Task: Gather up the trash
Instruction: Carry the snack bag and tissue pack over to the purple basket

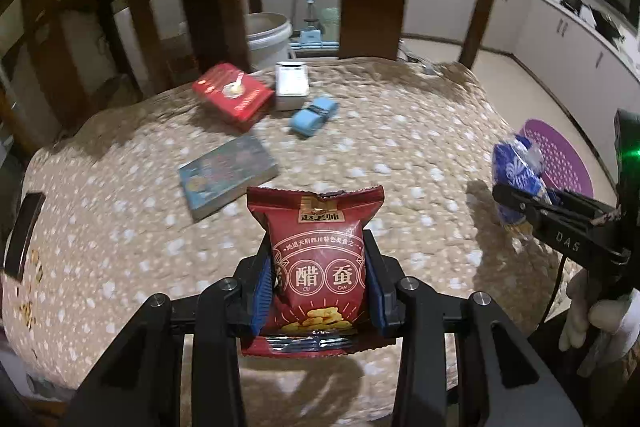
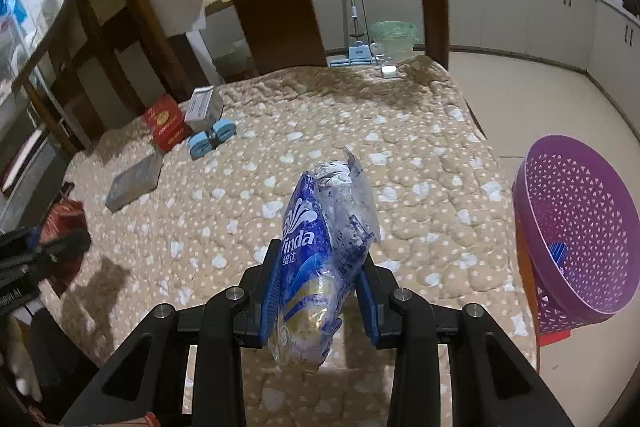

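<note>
- The left gripper (image 1: 318, 279) is closed on a red snack packet (image 1: 318, 263), which is pinched at its sides by the blue pads (image 1: 262, 287)
- The packet is held upright above the bed cover (image 1: 400, 155), with its torn top edge pointing away from the tool
- The right gripper (image 2: 318, 291) is closed on a blue tissue wrapper (image 2: 320, 259), and the crumpled plastic is squeezed between its pads (image 2: 270, 291)
- The wrapper is held with its long side running forward along the fingers, and its clear, wrinkled end sticks up past the tips
- Both bits of trash are lifted off the bed cover and are not yet dropped anywhere
- The purple basket (image 2: 576, 227) is seen off the far right edge of the bed, tipped so its open mouth faces the tools
- The basket lies to the right of both grippers, and the right gripper is judged to be the nearer one, so the wrapper can probably be dropped first
- The basket is made of hard plastic with many small holes, and something blue is already seen inside it
- The bed cover is soft, puffy and tan with white spots
- The packet looks shiny and smooth, while the wrapper looks thin and crinkly
- A red box (image 1: 232, 95), a grey box (image 1: 292, 83), a blue toy car (image 1: 314, 117) and a book (image 1: 226, 179) are left lying further up the bed
</note>
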Available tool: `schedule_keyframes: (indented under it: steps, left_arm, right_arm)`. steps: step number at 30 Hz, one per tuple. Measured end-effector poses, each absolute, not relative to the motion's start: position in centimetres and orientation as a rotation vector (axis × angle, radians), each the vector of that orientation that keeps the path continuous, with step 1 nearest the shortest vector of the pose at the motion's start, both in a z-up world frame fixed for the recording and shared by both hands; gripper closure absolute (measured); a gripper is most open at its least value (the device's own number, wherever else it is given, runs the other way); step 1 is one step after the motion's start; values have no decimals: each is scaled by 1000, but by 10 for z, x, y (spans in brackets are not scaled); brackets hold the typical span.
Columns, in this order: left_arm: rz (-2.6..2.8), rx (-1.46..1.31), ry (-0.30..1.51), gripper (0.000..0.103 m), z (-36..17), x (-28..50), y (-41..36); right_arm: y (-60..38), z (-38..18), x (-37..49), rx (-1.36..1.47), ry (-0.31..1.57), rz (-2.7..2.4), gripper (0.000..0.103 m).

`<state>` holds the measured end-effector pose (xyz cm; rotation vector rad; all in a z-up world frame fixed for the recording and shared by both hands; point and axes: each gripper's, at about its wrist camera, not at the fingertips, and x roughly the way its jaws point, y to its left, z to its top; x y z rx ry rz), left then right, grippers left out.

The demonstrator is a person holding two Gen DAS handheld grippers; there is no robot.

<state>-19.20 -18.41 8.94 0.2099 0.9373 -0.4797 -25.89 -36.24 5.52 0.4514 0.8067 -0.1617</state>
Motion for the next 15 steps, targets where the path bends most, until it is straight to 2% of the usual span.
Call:
schedule_keyframes:
  steps: [15]
  left_arm:
    - [-509, 324, 935, 65, 87, -202, -237]
  right_arm:
    - [-375, 63, -274, 484, 745, -183, 66]
